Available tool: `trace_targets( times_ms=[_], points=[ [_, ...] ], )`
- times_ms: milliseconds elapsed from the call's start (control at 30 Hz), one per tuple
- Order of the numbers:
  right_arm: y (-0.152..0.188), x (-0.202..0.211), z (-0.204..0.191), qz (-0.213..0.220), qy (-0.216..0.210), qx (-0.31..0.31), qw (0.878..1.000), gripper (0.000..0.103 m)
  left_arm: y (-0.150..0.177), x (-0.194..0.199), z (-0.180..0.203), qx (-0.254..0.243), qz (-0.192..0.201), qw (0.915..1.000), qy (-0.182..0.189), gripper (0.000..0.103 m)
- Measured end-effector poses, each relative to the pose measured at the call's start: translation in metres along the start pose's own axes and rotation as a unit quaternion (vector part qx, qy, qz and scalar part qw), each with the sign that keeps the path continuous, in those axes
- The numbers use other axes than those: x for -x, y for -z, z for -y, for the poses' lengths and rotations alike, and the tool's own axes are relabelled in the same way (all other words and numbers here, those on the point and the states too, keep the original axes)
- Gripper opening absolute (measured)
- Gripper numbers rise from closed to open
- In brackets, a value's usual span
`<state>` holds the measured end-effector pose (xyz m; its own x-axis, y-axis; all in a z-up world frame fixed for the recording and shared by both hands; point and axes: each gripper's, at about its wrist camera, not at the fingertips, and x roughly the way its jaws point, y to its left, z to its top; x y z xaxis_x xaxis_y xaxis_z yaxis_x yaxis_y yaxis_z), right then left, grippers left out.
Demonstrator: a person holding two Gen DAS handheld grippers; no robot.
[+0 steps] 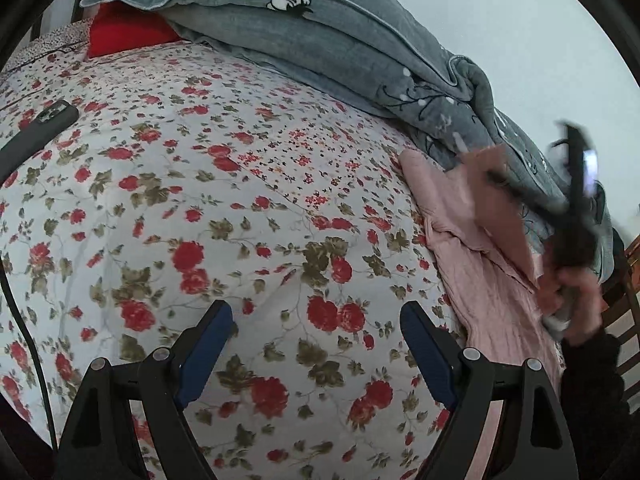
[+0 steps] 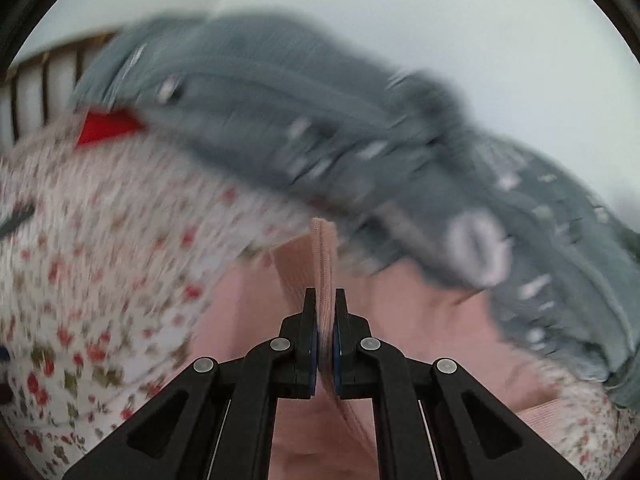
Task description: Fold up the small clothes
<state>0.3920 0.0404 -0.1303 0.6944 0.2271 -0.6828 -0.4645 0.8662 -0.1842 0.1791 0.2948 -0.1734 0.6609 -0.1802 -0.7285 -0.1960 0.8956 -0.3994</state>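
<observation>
Pink garment [image 1: 472,248] lies on the bed at the right side of the left wrist view, spread over the flowered bedsheet [image 1: 208,184] just below the rumpled grey quilt [image 1: 320,40]. One edge of it is lifted off the bed and pinched in the right gripper [image 1: 496,178], which shows there as a dark, blurred shape with the person's hand [image 1: 580,292] and a black sleeve [image 1: 600,360] behind it.

In the right wrist view the right gripper [image 2: 323,294] is closed tight on a folded edge of the pink garment [image 2: 320,248]: the cloth stands up as a thin ribbed ridge between the two black fingers [image 2: 309,308] and runs back down between them towards the camera. The rest of the pink cloth hangs and lies below and to both sides. Behind it the grey quilt [image 2: 360,128] and the flowered bedsheet [image 2: 100,260] are smeared by blur, with a red pillow [image 2: 106,126] at the left.

The left gripper [image 1: 316,320] hangs over the bare bedsheet with its jaws wide apart and nothing between them; its blue-padded fingers [image 1: 208,340] are clear of the pink garment, which lies just to its right. A dark phone [image 1: 56,116] lies on the sheet at the far left, a black cable [image 1: 20,312] runs down the left edge, and a red pillow [image 1: 128,30] sits under the quilt's corner.
</observation>
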Motion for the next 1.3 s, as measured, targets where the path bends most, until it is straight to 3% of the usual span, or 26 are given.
trace_targets(
  times_ms=[167, 200, 233, 300, 467, 633, 767, 900, 1033, 1133, 1300],
  points=[
    [0.017, -0.022, -0.026, -0.031, -0.022, 0.014, 0.999, 0.011, 0.0, 0.012, -0.003, -0.004, 0.012, 0.9999, 0.005, 0.085],
    [0.018, -0.023, -0.027, -0.039, -0.031, 0.015, 0.999, 0.023, 0.001, 0.014, -0.004, -0.004, 0.013, 0.9999, 0.006, 0.085],
    [0.019, -0.025, -0.028, -0.051, -0.047, 0.015, 0.997, 0.044, 0.001, 0.014, -0.004, -0.002, 0.013, 0.9999, 0.008, 0.085],
    [0.026, -0.024, -0.031, -0.067, -0.079, 0.021, 0.994, 0.061, 0.001, 0.015, -0.004, -0.002, 0.012, 0.9999, 0.01, 0.085],
    [0.047, 0.018, -0.021, -0.049, -0.102, 0.035, 0.993, 0.061, 0.004, 0.014, 0.006, -0.013, 0.005, 0.9999, 0.01, 0.085],
    [0.073, 0.075, 0.032, -0.032, -0.084, -0.023, 0.996, 0.062, 0.004, 0.007, 0.027, -0.029, -0.008, 0.9993, 0.021, 0.085],
    [0.119, 0.124, 0.084, -0.027, -0.048, -0.095, 0.994, 0.063, 0.003, 0.0, 0.053, -0.051, -0.016, 0.9981, 0.029, 0.085],
    [0.175, 0.156, 0.125, -0.054, -0.025, -0.151, 0.987, 0.063, -0.003, -0.012, 0.087, -0.074, -0.023, 0.9962, 0.04, 0.085],
    [0.219, 0.173, 0.147, -0.079, -0.016, -0.182, 0.98, 0.063, -0.022, -0.029, 0.118, -0.089, -0.029, 0.9948, 0.04, 0.084],
    [0.241, 0.182, 0.159, -0.07, -0.013, -0.202, 0.977, 0.063, -0.042, -0.046, 0.142, -0.115, -0.018, 0.993, 0.02, 0.084],
    [0.263, 0.184, 0.173, -0.059, -0.017, -0.232, 0.971, 0.063, -0.073, -0.088, 0.172, -0.151, -0.013, 0.9884, 0.001, 0.067]
  ],
)
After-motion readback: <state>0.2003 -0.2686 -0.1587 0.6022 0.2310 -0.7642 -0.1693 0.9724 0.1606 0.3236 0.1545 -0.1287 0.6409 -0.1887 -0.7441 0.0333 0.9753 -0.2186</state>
